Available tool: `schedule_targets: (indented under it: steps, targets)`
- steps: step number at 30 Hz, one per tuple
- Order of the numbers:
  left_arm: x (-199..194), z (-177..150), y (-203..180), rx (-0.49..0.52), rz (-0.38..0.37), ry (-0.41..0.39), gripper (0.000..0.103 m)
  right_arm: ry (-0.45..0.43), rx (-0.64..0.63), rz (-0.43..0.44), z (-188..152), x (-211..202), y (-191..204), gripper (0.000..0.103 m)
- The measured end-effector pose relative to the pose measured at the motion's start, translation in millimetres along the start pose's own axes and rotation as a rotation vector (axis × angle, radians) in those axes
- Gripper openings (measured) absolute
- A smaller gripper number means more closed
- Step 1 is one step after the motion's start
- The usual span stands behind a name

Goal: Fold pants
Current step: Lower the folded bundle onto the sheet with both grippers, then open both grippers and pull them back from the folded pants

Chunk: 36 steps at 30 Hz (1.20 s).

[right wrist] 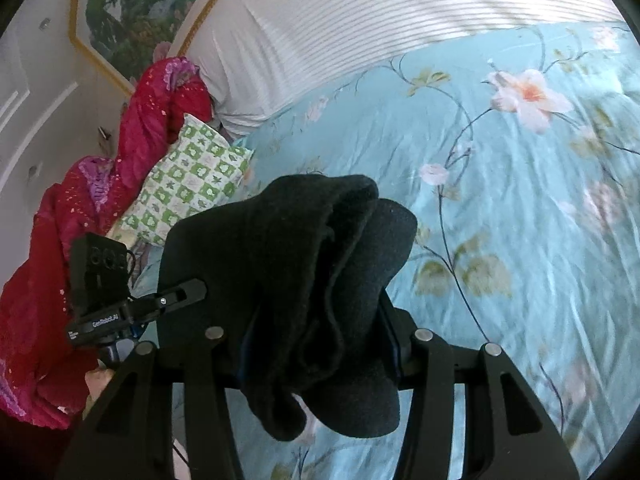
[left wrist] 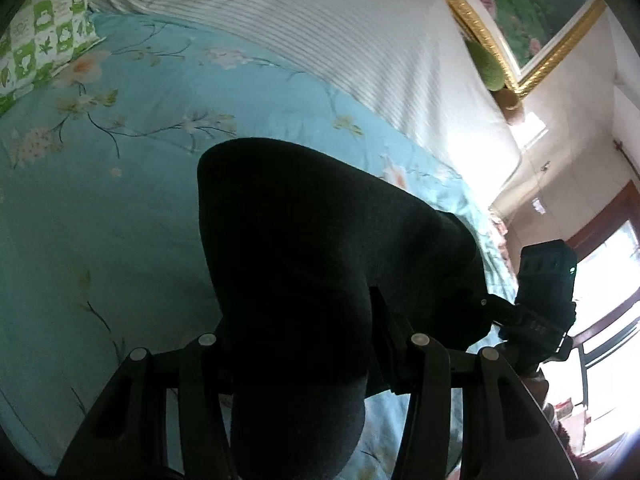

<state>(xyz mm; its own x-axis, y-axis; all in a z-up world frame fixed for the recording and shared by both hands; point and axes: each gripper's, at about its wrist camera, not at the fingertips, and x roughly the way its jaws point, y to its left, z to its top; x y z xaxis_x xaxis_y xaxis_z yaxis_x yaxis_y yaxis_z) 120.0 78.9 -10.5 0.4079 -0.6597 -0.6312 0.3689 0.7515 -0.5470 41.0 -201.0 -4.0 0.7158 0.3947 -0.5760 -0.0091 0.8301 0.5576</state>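
A: Pants, dark and bunched, hang off the bed between both claws, above the blue floral bedspread.

B: Are both grips firm?

A: The right gripper is pinching a thick wad of several layers; the left gripper is clamped on another dark fold, with cloth sagging below its fingers.

B: What could spoil the fold from here?

A: I'd judge 2 risks. The wad on the right is uneven, so a layer could slip free and the edge would land crooked. Also, the cloth between the grips looks slack and twisted; laid down like that, it would crease.

B: Anything in the way?

A: The green checked pillow and red quilt lie at the far left, well apart from the pants. The striped sheet is farther off.
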Motion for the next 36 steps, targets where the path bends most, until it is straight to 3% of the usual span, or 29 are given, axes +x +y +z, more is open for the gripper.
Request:
schedule_targets:
  steps: [5,7,13,18,25,36]
  targets:
    - [27.1,7.8,21.2,0.002,0.07,0.038,0.055,0.053,-0.008,-0.042,6.2,26.8,-11.4,0.052]
    - [34.4,4.1,27.7,-0.005,0.092,0.05,0.066,0.068,-0.009,-0.056,5.4,32.7,-17.1,0.056]
    - [44.0,-4.5,43.2,-0.037,0.097,0.064,0.084,0.076,0.016,-0.036,-0.3,39.1,-39.4,0.07]
    - [42.8,-7.6,42.7,-0.035,0.111,0.05,0.086,0.079,0.028,-0.017,-1.7,35.6,-44.0,0.076]
    - [31.4,-14.2,27.0,-0.002,0.225,-0.023,0.089,0.025,-0.053,-0.134,-8.2,14.1,-18.8,0.079]
    - [11.4,-35.1,-1.5,0.061,0.358,-0.082,0.09,-0.023,-0.143,-0.219,-21.2,-0.7,11.5,0.087]
